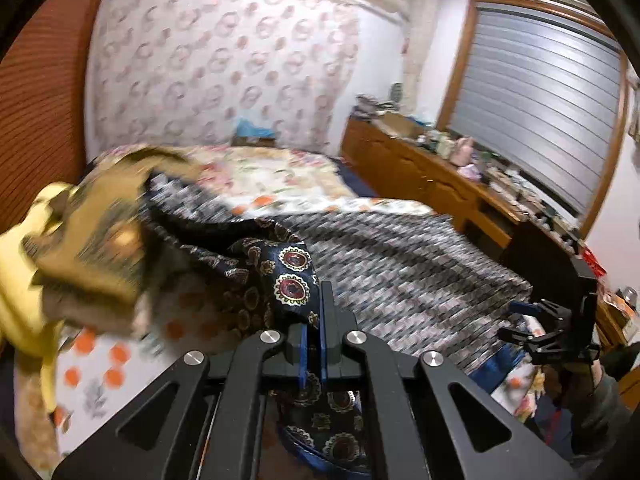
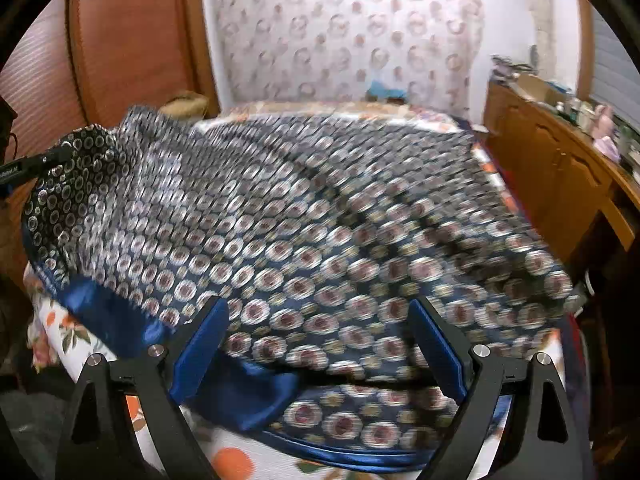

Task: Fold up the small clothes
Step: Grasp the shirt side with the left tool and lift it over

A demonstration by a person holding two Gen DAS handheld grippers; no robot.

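Note:
A dark blue cloth with red-and-white medallions (image 2: 320, 220) is spread over the bed, its satin blue hem (image 2: 256, 396) at the near edge. My left gripper (image 1: 314, 320) is shut on one corner of the cloth (image 1: 288, 276) and holds it raised, so the fabric slopes down from it. In the right wrist view the left gripper (image 2: 56, 154) shows at the far left with that lifted corner. My right gripper (image 2: 320, 320) stands open over the near hem; the cloth lies under its fingers, untouched by the pads. It also shows in the left wrist view as the right gripper (image 1: 514, 322).
The bed has a floral sheet (image 1: 272, 176). A yellow-olive garment (image 1: 88, 256) is bunched at the left. A wooden sideboard (image 1: 420, 172) with clutter runs along the right under a shuttered window (image 1: 536, 104). A sleeve (image 1: 596, 400) holds the right gripper.

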